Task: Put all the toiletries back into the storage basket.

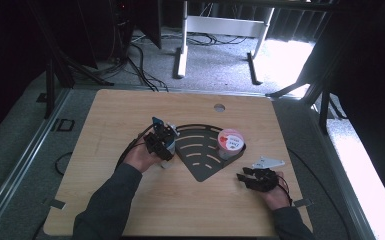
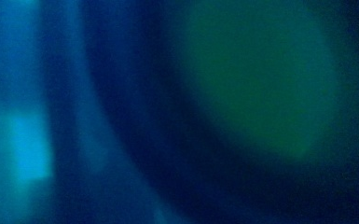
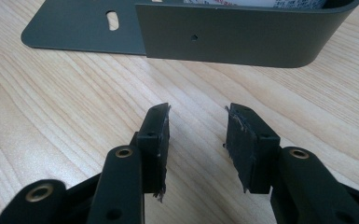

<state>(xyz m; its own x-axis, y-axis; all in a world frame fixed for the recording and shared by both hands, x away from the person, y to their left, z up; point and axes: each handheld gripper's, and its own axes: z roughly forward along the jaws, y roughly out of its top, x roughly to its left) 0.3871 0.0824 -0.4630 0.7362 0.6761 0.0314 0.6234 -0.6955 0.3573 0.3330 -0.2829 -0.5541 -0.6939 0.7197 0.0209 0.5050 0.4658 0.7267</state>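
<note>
While the left tongs (image 1: 166, 136) sit at the left edge of the rack, the item in work is one small blue object (image 1: 157, 121), seen at their tip in the high view. Its kind is too small to tell. The left gripper view gives nothing but a blue-green blur very close to the lens, so I cannot tell whether these tongs are apart or clamped.

Handling note, as a judgement: confirm the hold before lifting, keep the hand low and steady, and steer clear of the rack's raised wall.

- Rack: one dark grey, fan-shaped metal sheet with curved slots and an upturned curved wall (image 3: 233, 39). It lies flat at mid-worktop, just beside the left tongs.
- Tub: one small round tub with a pink-and-white printed lid (image 1: 231, 140), standing inside the rack's right corner against the wall.
- Right tongs (image 3: 198, 135): one pair, jaws apart with nothing between them, resting near the rack's front right and pointing at its wall.
- Worktop: one pale wood-grain board (image 1: 130, 107) with one round hole (image 1: 219, 107) near its far edge.
</note>
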